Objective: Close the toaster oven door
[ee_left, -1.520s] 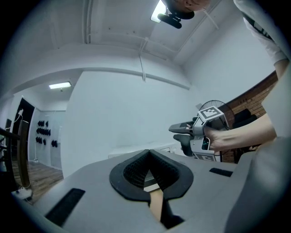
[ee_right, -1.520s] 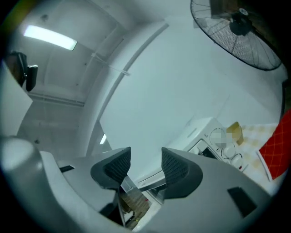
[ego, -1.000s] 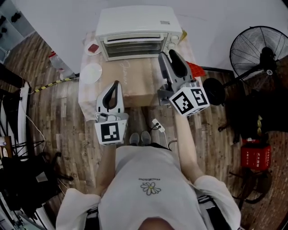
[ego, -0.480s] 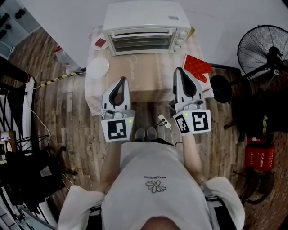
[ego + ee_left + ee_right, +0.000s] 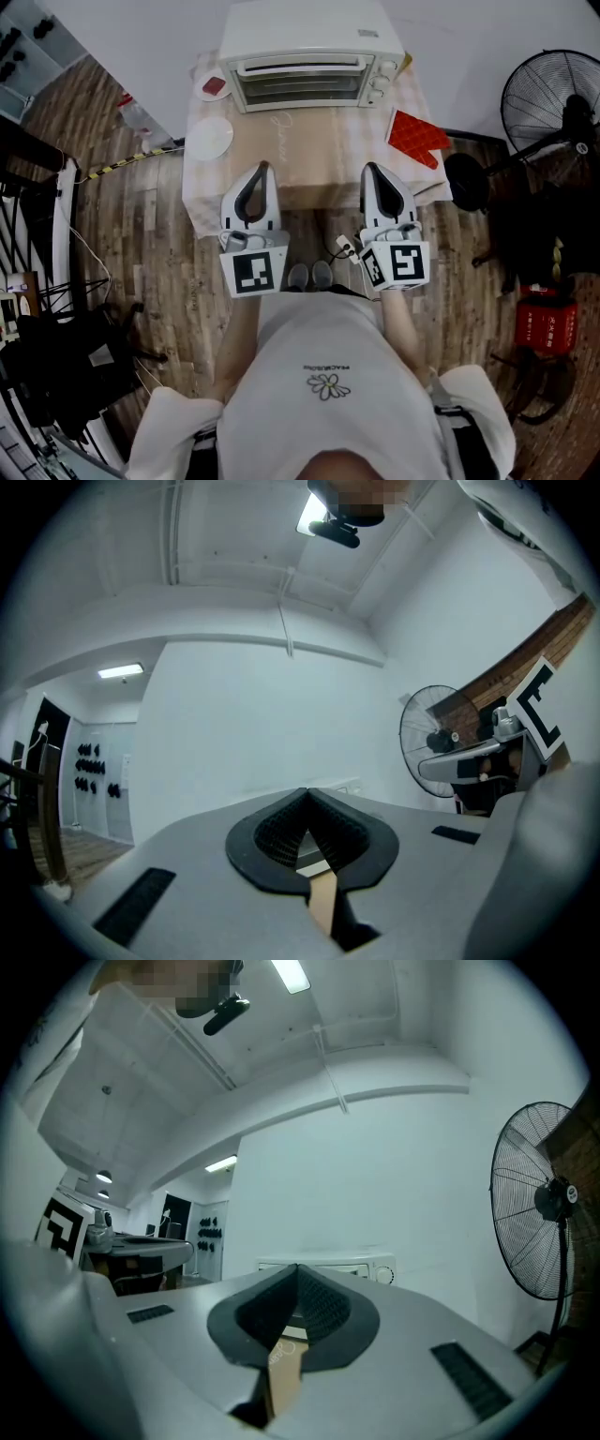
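Right gripper [image 5: 372, 169] pulls back from the oven [image 5: 305, 37] at the table's [image 5: 319, 155] far edge to the near edge beside the left gripper [image 5: 263, 169], both clenched empty; the door [image 5: 300, 82] looks closed, but if unlatched it could fall open.

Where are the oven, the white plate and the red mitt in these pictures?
oven [image 5: 312, 47]: head view, on its white top, near the front edge.
plate [image 5: 209, 138]: head view, at its centre.
red mitt [image 5: 419, 139]: head view, at the middle of its quilted face.
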Action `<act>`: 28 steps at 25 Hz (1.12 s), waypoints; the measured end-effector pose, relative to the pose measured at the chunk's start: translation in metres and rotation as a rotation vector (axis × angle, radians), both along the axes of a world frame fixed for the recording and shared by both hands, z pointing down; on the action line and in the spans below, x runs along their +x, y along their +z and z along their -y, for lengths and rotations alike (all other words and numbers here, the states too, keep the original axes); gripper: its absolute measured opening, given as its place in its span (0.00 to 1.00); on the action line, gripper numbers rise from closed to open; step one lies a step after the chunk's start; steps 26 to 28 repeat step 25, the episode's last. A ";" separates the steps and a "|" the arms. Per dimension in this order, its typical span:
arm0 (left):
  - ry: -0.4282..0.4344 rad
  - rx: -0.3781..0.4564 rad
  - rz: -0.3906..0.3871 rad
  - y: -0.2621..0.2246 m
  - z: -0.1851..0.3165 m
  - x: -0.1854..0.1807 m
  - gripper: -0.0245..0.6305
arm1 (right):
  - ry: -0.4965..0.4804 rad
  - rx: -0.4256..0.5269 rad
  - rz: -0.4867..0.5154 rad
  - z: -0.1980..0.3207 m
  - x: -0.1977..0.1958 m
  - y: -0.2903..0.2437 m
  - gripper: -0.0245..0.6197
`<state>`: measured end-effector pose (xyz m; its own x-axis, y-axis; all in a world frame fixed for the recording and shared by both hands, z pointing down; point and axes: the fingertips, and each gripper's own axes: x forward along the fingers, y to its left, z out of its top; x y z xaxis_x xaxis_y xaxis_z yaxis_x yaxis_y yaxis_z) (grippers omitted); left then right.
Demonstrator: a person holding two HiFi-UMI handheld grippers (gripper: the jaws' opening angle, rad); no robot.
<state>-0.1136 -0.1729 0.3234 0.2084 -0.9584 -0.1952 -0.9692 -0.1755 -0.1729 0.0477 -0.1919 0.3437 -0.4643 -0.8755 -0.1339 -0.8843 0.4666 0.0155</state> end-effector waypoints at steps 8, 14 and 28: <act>-0.001 -0.016 -0.018 0.004 0.002 0.002 0.06 | 0.002 -0.009 -0.023 0.004 -0.001 0.007 0.05; -0.007 -0.015 -0.014 0.004 0.004 0.002 0.06 | -0.004 -0.005 -0.037 0.007 -0.002 0.006 0.05; -0.017 -0.013 -0.007 0.002 0.011 0.003 0.06 | -0.002 0.003 -0.035 0.018 0.002 0.003 0.05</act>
